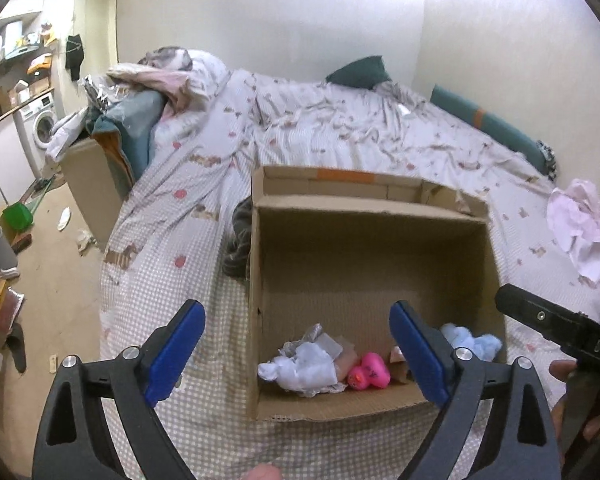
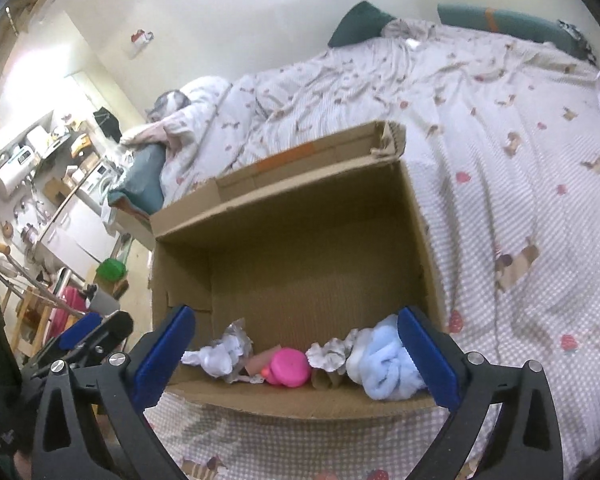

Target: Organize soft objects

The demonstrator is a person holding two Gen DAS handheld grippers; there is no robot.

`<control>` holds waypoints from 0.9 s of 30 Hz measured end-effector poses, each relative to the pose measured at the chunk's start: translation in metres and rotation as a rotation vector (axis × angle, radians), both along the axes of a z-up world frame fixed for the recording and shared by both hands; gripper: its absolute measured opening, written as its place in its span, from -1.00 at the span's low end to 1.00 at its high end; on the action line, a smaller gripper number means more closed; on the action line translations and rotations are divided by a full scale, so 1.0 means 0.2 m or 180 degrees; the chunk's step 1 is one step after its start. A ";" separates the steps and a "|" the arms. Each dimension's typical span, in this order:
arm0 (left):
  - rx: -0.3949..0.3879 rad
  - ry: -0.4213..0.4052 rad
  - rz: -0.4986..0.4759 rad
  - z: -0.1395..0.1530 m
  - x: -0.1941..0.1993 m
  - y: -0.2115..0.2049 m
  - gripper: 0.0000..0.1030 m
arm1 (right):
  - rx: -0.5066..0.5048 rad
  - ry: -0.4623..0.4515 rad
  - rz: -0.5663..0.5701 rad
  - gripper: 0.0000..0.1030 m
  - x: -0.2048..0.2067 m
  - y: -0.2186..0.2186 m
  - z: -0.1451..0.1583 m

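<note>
An open cardboard box (image 1: 372, 248) stands on the bed, also in the right wrist view (image 2: 300, 240). Inside at its near wall lie a white cloth bundle (image 1: 304, 368), a pink soft toy (image 1: 370, 372) and a light blue plush (image 1: 470, 340). The right wrist view shows the white bundle (image 2: 220, 356), pink toy (image 2: 288, 368) and blue plush (image 2: 384, 368). My left gripper (image 1: 296, 352) is open and empty just before the box. My right gripper (image 2: 296, 352) is open and empty, above the box's near edge.
The bed's patterned checked sheet (image 1: 180, 240) spreads all around. A pale pink cloth (image 1: 580, 232) lies at the bed's right. A dark garment (image 1: 240, 240) lies left of the box. Pillows (image 1: 360, 72) are at the back. The cluttered floor (image 1: 40, 240) is left.
</note>
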State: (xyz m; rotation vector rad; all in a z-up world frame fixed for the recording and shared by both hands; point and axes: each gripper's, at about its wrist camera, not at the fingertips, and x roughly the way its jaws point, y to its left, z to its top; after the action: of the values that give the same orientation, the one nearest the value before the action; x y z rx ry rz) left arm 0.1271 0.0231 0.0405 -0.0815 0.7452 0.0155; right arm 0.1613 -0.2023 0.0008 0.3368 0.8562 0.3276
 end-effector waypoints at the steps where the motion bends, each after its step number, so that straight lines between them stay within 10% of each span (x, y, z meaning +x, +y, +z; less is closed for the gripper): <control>1: 0.0009 -0.0025 0.0000 0.02 -0.02 0.00 0.91 | -0.0006 -0.0027 -0.0011 1.00 -0.01 0.00 0.01; 27: 0.0229 -0.0081 0.0304 0.09 -0.47 0.05 0.95 | -0.0525 -0.0385 -0.0071 1.00 -0.45 0.04 0.10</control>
State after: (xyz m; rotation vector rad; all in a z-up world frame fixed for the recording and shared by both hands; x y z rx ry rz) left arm 0.0337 0.0340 0.0576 -0.0484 0.7142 0.1319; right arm 0.0709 -0.1939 0.0199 0.1713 0.7546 0.2522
